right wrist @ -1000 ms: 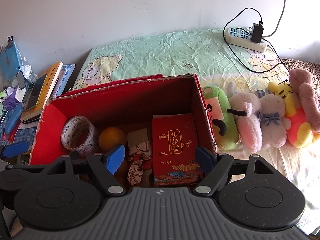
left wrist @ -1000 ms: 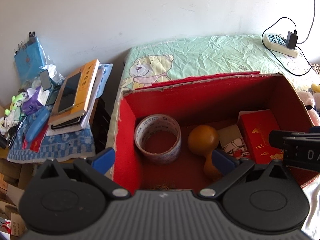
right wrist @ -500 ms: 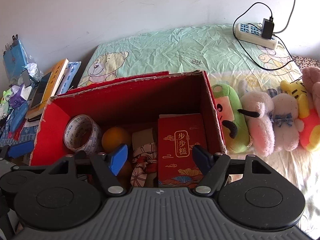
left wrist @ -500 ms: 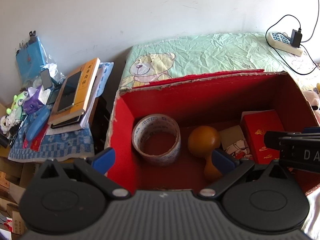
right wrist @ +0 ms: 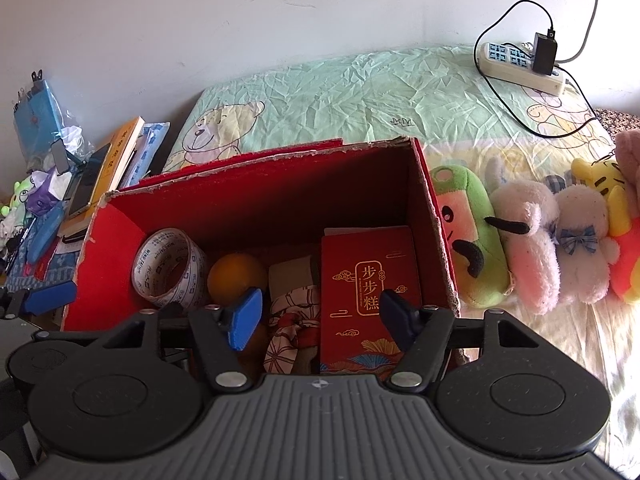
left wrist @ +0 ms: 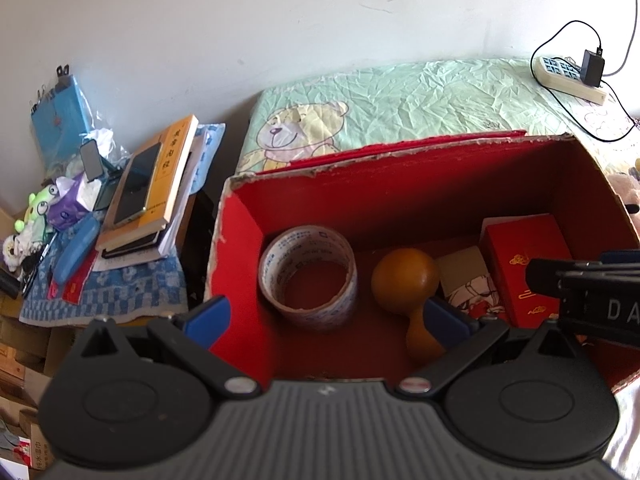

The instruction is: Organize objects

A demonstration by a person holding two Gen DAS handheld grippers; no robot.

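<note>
Right wrist view: my right claw (right wrist: 320,316) hangs spread wide, holding nothing, above the red gift box (right wrist: 370,280) lying inside the red carton (right wrist: 260,196). My left claw (left wrist: 326,316) gapes empty too, the tape roll (left wrist: 308,276) and orange gourd (left wrist: 404,276) just ahead between its fingers.

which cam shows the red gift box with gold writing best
The right wrist view: the red gift box faces it nearly whole, gold characters readable, between the right gripper's open fingers. The left wrist view shows it at the edge, partly hidden behind that gripper.
</note>
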